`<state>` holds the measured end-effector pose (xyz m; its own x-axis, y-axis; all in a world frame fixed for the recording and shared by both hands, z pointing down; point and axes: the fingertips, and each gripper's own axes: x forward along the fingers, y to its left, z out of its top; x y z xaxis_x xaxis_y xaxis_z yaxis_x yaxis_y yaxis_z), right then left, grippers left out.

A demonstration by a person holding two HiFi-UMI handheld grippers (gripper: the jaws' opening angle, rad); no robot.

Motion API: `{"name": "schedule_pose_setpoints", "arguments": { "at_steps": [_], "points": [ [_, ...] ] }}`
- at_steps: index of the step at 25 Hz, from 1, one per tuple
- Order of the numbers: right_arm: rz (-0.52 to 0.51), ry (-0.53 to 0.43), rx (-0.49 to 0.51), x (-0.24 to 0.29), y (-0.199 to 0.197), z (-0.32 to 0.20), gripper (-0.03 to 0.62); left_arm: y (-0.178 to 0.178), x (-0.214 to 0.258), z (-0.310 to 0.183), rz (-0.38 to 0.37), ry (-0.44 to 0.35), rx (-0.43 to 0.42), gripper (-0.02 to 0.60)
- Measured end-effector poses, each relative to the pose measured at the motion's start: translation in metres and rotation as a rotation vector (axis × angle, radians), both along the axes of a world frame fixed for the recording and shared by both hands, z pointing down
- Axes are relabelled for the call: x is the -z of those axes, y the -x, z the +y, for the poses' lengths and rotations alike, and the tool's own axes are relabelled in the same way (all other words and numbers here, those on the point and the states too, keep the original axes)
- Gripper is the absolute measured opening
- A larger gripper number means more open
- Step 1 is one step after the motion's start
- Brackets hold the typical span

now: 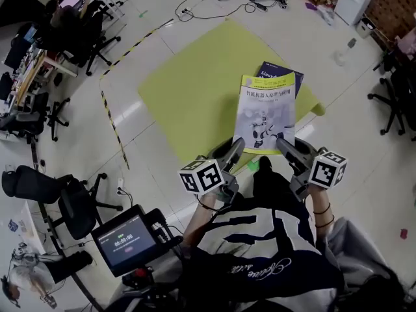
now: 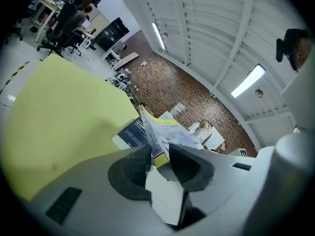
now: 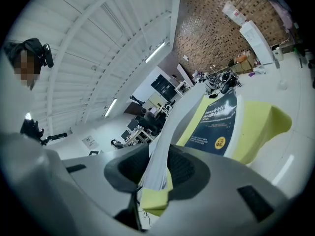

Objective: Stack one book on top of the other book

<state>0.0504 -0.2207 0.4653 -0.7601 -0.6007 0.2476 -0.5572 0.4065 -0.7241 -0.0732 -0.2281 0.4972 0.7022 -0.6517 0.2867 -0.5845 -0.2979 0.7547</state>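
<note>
Yellow book (image 1: 265,112) in left hand-held gripper (image 1: 235,150), right hand-held gripper (image 1: 286,147), over blue book (image 1: 286,73)

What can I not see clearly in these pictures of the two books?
- Head view: the yellow book covers most of the blue book; whether they touch cannot be told.
- Right gripper view: the blue book's cover print is too small to read.
- Left gripper view: the left gripper hides the yellow book's near corner.

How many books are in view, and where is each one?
2. The yellow book is held by the left gripper and the right gripper; the dark blue book lies on the mat, partly covered by it. No others seen.
</note>
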Motion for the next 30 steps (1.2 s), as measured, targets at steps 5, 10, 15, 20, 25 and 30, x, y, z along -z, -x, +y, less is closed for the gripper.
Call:
{"name": "schedule_pose_setpoints", "arguments": {
  "at_steps": [5,10,15,20,25,30],
  "points": [
    [0.026,0.025,0.085,-0.017,-0.037,-0.074,0.110,-0.037,-0.018,-0.064,-0.022,0.040,0.057,0.118],
    [0.038,0.072,0.149,-0.045,-0.049,-0.109,0.113,-0.051,-0.046,-0.087,-0.037,0.108,0.117,0.118],
    [0.053,0.127,0.201,-0.071,-0.054,-0.120,0.114,-0.057,-0.068,-0.093,-0.114,0.156,0.128,0.118],
    [0.097,0.203,0.211,-0.113,-0.067,-0.123,0.109,-0.068,-0.103,-0.090,-0.183,0.217,0.109,0.118],
    [0.148,0.258,0.201,-0.135,-0.073,-0.123,0.109,-0.071,-0.117,-0.088,-0.204,0.259,0.110,0.120],
    [0.159,0.263,0.159,-0.146,-0.075,-0.123,0.126,-0.069,-0.122,-0.088,-0.186,0.269,0.121,0.121]
  ]
}}
